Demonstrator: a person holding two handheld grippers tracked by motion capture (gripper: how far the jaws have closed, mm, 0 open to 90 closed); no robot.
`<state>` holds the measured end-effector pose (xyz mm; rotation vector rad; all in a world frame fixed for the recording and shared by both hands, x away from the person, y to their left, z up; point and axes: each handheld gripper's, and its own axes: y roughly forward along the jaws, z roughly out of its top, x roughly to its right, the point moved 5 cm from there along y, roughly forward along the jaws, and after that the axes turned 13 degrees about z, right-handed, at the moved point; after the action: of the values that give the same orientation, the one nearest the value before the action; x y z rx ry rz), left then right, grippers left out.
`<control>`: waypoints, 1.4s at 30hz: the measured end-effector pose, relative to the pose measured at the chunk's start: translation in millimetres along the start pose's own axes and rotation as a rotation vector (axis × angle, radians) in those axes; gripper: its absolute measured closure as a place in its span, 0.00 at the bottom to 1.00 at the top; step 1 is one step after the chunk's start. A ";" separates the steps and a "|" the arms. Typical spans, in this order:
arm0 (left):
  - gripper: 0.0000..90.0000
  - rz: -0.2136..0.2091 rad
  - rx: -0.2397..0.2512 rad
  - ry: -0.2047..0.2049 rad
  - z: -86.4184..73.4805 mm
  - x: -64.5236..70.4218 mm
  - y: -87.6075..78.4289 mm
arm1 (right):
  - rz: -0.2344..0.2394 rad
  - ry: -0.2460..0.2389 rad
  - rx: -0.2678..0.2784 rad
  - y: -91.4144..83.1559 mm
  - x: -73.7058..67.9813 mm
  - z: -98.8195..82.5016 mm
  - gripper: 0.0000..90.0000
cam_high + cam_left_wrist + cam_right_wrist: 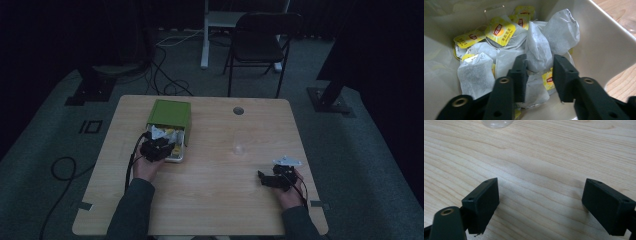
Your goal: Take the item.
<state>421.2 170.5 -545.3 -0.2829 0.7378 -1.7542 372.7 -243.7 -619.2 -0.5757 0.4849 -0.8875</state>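
Table (210,165): drawer (604,45) holds teabags (539,50).

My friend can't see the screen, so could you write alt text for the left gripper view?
Two black jaws of the left gripper straddle a white tea bag in a pale tray heaped with tea bags and yellow tags.

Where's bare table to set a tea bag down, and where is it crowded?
Free: the wood between the drawer and the right tongs, short of the clear glass; also the near edge between the forearms. Crowded: the drawer, packed with tea bags where the left tongs straddle one, under the green box.
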 end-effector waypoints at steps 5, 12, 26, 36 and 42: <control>0.87 -0.001 0.001 0.000 0.6 -0.4 -1.0 | 0.000 -0.001 0.000 0.0 0.0 0.0 0.15; 0.90 -0.006 0.018 0.003 2.4 -2.1 -7.7 | 0.000 0.000 0.000 0.0 0.0 0.0 0.15; 0.91 -0.014 0.066 -0.001 11.7 -11.3 -29.8 | 0.000 0.000 0.000 0.0 0.0 0.0 0.15; 0.91 -0.036 0.092 -0.008 15.5 -13.0 -43.7 | 0.000 0.000 0.000 0.0 0.0 0.0 0.15; 0.92 -0.059 0.112 -0.008 17.8 -12.4 -54.2 | 0.000 0.000 0.001 0.1 0.0 0.1 0.15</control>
<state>392.4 184.1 -496.4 -0.2375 0.6283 -1.8418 372.8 -243.6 -619.2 -0.5748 0.4846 -0.8879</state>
